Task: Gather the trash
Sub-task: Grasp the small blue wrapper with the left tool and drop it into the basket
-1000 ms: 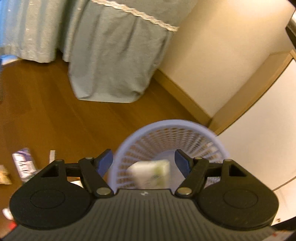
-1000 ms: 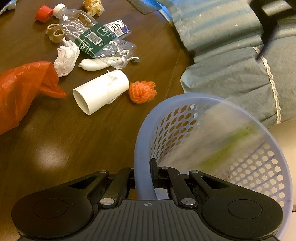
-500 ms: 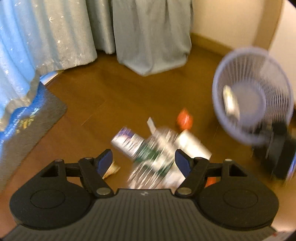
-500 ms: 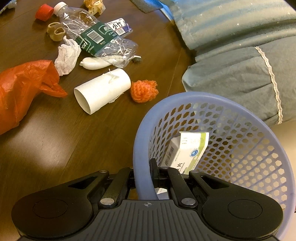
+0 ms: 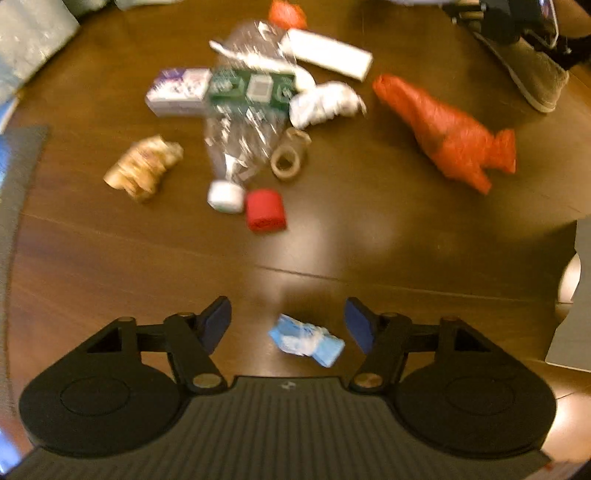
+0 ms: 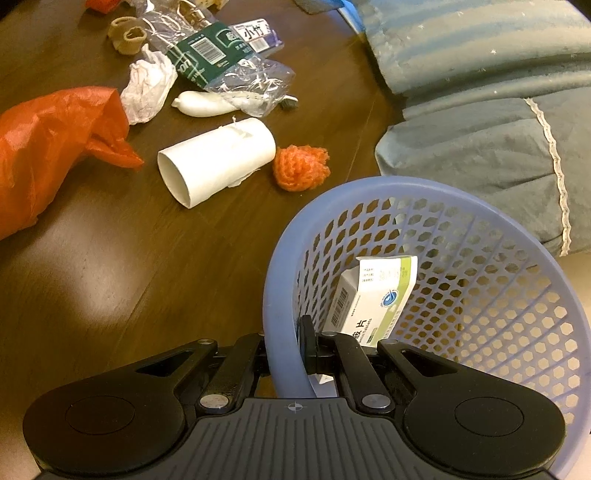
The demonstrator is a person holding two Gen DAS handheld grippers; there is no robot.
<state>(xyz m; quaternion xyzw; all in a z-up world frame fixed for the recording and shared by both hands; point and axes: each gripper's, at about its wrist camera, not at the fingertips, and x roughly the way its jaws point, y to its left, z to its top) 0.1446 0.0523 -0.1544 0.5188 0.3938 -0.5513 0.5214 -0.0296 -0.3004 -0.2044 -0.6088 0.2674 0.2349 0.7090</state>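
My left gripper (image 5: pixel 288 325) points almost straight down at the floor (image 5: pixel 369 236), and its jaws are closing with a blue wrapper (image 5: pixel 306 339) lying between them. The pads do not touch it yet; it sits a little toward the right pad, crumpled and flat on the wood. I judge this to be the pick step for the next piece of trash.

My right gripper (image 6: pixel 286 343) is pinched on the rim of the basket (image 6: pixel 461 192), one finger outside the wall and one inside, holding it tilted toward the litter. A white and green box (image 6: pixel 373 295) already lies in it, leaning on the near wall.

Beyond the wrapper in the left view, a red cap (image 5: pixel 265 210) sits just beside the white cap end of a crushed bottle (image 5: pixel 243 114). Left of them is a tan crumple (image 5: pixel 144 168); right of the bottle neck a small tape ring (image 5: pixel 286 162). Further out lie a purple box (image 5: pixel 177 90), a white paper wad (image 5: pixel 325 103), an orange bag (image 5: pixel 450 136) well to the right, a white tube (image 5: pixel 328 55) and an orange net ball (image 5: pixel 286 14) at the far edge. A shoe (image 5: pixel 528 70) shows top right.

The next move, as I see it, calls for lowering until the pads bracket the wrapper at floor level, centring it, then closing fully. It is thin and soft, so a shallow grip could slide off. Once it is held, it has to go across to the basket, which is out of the left view save for a sliver.
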